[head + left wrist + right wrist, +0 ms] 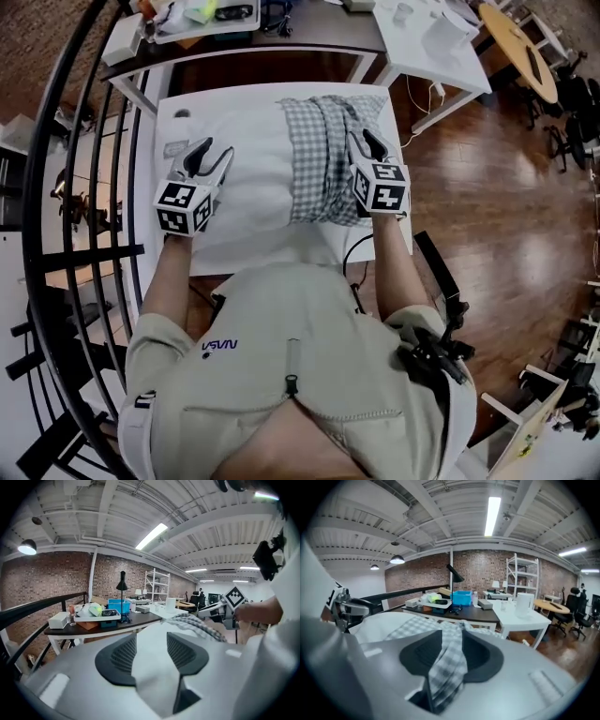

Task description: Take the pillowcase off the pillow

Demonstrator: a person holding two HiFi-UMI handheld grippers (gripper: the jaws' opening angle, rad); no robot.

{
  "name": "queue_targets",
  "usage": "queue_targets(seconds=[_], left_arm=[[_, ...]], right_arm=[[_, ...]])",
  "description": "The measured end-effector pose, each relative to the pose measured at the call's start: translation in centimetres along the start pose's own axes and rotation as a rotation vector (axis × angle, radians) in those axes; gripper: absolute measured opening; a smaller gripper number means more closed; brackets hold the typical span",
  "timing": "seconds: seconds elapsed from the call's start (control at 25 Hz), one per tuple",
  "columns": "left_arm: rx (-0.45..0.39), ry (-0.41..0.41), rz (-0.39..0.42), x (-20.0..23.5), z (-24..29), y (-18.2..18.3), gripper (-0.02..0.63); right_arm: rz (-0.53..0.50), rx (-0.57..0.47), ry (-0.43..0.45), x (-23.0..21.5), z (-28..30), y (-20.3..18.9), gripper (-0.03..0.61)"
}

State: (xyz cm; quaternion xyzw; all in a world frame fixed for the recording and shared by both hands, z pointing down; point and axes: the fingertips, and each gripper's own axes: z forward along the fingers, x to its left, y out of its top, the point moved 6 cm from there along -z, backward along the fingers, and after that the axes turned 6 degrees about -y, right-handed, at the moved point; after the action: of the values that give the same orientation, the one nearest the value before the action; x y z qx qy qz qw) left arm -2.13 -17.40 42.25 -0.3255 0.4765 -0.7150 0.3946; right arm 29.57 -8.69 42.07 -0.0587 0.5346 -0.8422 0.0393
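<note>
Left tongs stand parted at the bare end of the plump white pillow. The right tongs, parted too, have a loose fold of grey-checked cotton pillowcase between them, bunched over the pillow's right half. It looks soft, light and limp, so I'd pinch its hem.

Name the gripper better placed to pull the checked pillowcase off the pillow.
Right, probably. The right gripper has a fold of the checked pillowcase between its open jaws; the left gripper straddles only the white pillow.
</note>
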Motion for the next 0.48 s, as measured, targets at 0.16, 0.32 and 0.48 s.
queue_targets(seconds=[0.16,0.32,0.48], left_arm=[[0.03,-0.092,0.068,-5.4,-2.0,-0.3,0.219],[0.101,-0.142,0.054,-9.3,-3.0,-3.0,0.238],[0.172,-0.176,0.01,-11.2,-2.4,-5.6,0.275]], right_arm=[[-0.002,0.007,0.05,3.3,-4.5,-2.8,0.143],[0.046,0.028,0.07,4.9,-8.2,-6.3,0.153],[0.053,0.091,0.078,6.2,-10.2,-9.6,0.163]])
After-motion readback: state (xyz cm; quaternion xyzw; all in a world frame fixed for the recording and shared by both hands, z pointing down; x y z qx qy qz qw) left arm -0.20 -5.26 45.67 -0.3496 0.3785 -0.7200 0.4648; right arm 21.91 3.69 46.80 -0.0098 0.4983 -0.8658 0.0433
